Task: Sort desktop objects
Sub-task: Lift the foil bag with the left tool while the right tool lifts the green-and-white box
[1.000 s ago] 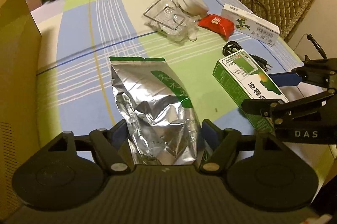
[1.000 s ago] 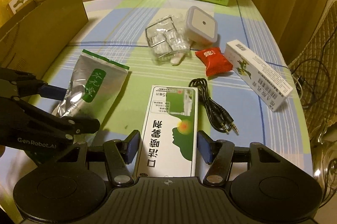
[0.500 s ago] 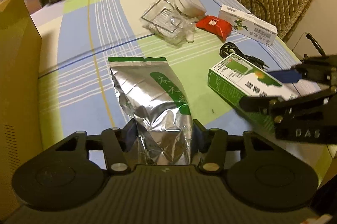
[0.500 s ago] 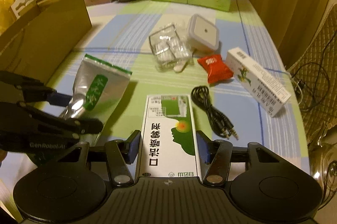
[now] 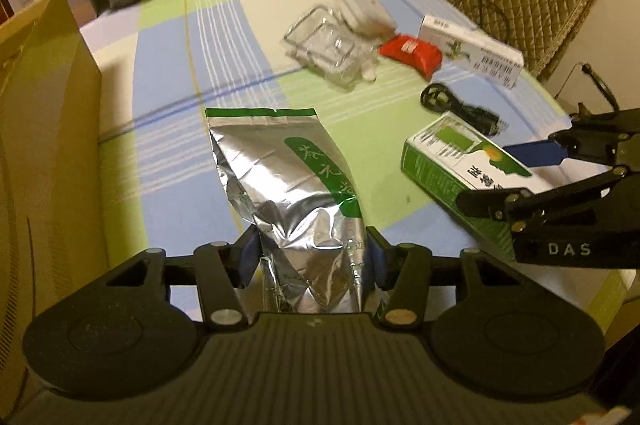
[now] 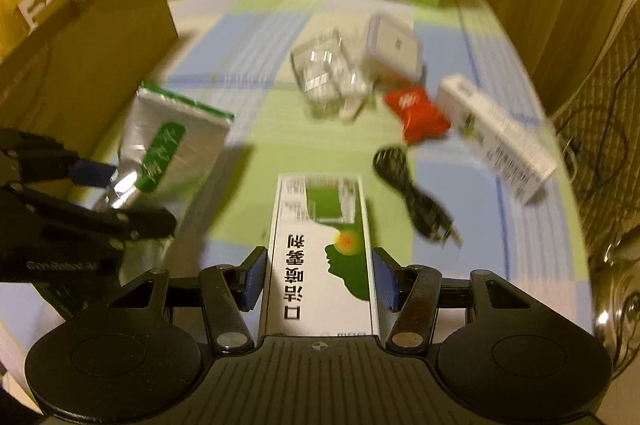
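A: Both tools have closed in since a second ago: the left tool (image 5: 310,259) now pinches the foil bag (image 5: 288,185) at its near end, and the right tool (image 6: 318,279) has its pads against the long sides of the green box (image 6: 322,257). Bag and box both look raised a little off the tabletop (image 5: 168,153), with shadows under them.

B: Where do they sit in frame?

A: Bag at centre of the left view, box at lower centre of the right view. The carton (image 5: 44,129), down the left edge of the left view, looks to me like the place they go.

B: Advice for the carry?

A: Foil crumples and slips, so keep the left grip firm and lift before swinging left, so the bag's far end clears the carton wall. Right view is blurred, so slow down; the box is held only at its near end and may droop.

B: Leftovers?

A: Cable (image 6: 414,193), red packet (image 6: 418,113) and white box (image 6: 500,141) lie right of centre, clear tray (image 5: 324,43) above centre.
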`<action>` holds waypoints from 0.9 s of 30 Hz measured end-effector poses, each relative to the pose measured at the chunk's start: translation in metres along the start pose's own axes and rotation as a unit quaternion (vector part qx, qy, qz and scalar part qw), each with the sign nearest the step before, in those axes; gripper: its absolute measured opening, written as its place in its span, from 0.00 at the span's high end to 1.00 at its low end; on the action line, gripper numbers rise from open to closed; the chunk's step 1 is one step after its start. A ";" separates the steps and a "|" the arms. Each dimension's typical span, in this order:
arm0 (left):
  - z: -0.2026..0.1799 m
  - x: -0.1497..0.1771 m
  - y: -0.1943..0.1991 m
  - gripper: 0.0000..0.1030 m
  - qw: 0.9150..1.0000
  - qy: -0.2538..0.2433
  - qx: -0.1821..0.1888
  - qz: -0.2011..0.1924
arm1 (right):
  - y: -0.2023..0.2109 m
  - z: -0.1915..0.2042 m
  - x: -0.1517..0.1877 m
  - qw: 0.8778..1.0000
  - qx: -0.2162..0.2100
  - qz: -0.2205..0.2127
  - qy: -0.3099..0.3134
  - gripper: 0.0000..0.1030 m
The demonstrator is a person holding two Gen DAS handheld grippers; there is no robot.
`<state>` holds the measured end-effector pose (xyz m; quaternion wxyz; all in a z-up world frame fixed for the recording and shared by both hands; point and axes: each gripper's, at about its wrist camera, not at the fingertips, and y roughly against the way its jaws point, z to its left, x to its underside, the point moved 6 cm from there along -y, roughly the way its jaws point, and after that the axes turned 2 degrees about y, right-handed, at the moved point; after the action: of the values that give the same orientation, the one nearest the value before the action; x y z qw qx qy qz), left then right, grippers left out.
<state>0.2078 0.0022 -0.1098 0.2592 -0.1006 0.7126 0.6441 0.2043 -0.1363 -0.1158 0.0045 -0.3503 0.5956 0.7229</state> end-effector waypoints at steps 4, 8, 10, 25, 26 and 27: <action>0.000 0.003 -0.003 0.53 1.000 -0.007 -0.003 0.005 | -0.013 0.000 0.002 1.000 0.004 0.013 -0.002 0.48; 0.002 0.001 -0.001 0.53 1.000 -0.009 -0.003 -0.001 | -0.025 0.007 -0.001 1.000 0.022 0.015 0.014 0.48; 0.003 0.000 -0.001 0.53 1.000 -0.011 -0.005 -0.001 | -0.025 0.009 -0.003 1.000 0.025 0.013 0.015 0.49; 0.004 -0.011 0.031 0.53 1.000 -0.006 0.000 -0.030 | 0.033 0.024 -0.039 0.996 0.006 -0.090 -0.022 0.49; 0.003 -0.012 0.035 0.53 0.999 -0.008 0.001 -0.033 | 0.037 0.027 -0.041 0.995 0.004 -0.096 -0.023 0.49; 0.002 -0.013 0.039 0.53 0.999 -0.009 0.000 -0.036 | 0.043 0.029 -0.043 0.994 0.004 -0.102 -0.023 0.49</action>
<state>0.2010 0.0079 -0.0698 0.2887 -0.1204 0.7063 0.6350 0.2039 -0.1063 -0.0557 0.0937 -0.3924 0.5589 0.7245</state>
